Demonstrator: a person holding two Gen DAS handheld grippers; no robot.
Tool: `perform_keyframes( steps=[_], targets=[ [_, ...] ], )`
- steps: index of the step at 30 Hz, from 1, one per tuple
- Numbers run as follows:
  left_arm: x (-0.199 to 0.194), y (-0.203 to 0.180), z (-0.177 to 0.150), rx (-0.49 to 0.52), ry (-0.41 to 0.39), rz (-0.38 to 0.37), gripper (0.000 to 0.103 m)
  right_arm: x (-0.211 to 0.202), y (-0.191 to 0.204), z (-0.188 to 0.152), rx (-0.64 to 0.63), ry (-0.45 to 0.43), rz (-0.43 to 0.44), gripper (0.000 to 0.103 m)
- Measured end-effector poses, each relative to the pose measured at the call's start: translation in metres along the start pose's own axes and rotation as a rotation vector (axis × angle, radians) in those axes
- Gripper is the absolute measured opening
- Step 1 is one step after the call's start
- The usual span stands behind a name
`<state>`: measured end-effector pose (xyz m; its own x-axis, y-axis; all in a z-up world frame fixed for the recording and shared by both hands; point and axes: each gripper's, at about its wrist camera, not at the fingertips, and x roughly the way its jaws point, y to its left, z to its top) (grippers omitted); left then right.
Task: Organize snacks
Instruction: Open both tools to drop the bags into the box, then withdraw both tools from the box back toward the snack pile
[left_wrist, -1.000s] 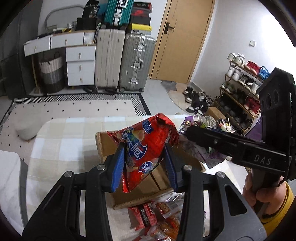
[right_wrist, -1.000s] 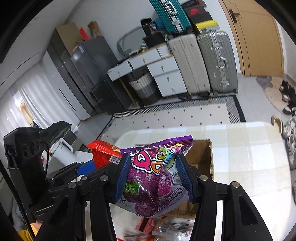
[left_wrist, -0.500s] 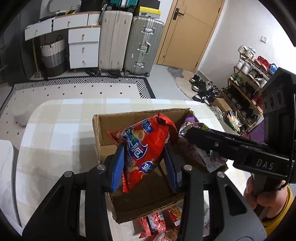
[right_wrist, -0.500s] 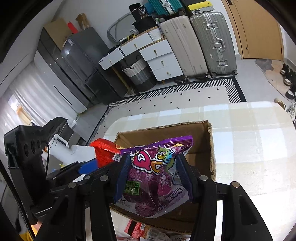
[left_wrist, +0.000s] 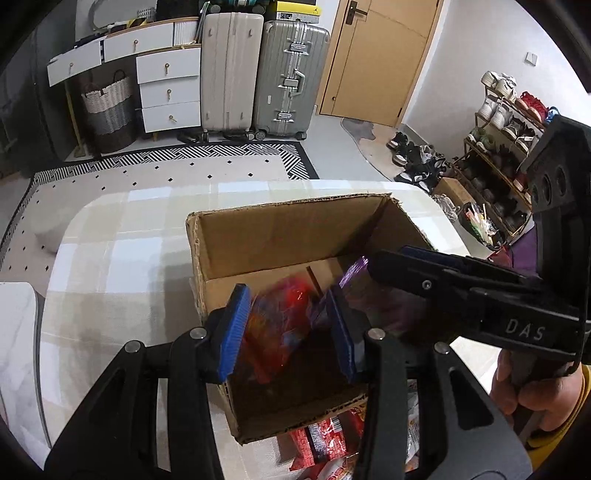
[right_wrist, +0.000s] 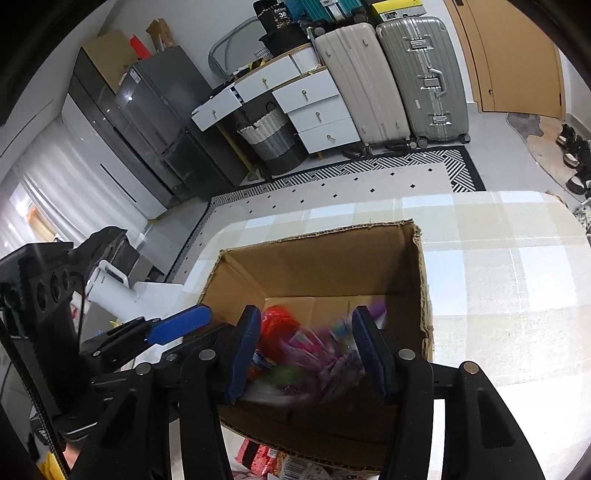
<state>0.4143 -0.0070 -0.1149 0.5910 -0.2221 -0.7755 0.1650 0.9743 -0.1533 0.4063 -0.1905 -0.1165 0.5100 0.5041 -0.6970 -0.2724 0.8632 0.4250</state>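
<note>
Left gripper (left_wrist: 287, 297) clamped narrow on red bag (left_wrist: 279, 325) | right gripper (right_wrist: 307, 314) clamped on purple bag (right_wrist: 327, 356), entering left view from 3 o'clock | both bags blurred, hanging inside cardboard box (left_wrist: 288, 229) | box floor at 12 o'clock beyond both pairs of pads | neither hand nearer | release drops straight down.

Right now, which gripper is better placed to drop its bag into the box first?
Probably right. The right gripper holds its purple snack bag well inside the brown cardboard box; the left gripper, with the red bag, sits by the box's left wall.
</note>
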Motion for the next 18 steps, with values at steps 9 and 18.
perform_keyframes(
  steps=[9, 18],
  targets=[
    [-0.03, 0.005, -0.009, 0.001, -0.038, 0.005, 0.047, -0.016, 0.007, 0.003, -0.016, -0.037, 0.003, 0.053],
    [-0.1, -0.012, -0.022, 0.033, -0.14, 0.068, 0.078, -0.07, 0.032, -0.007, -0.074, -0.122, -0.01, 0.054]
  ],
)
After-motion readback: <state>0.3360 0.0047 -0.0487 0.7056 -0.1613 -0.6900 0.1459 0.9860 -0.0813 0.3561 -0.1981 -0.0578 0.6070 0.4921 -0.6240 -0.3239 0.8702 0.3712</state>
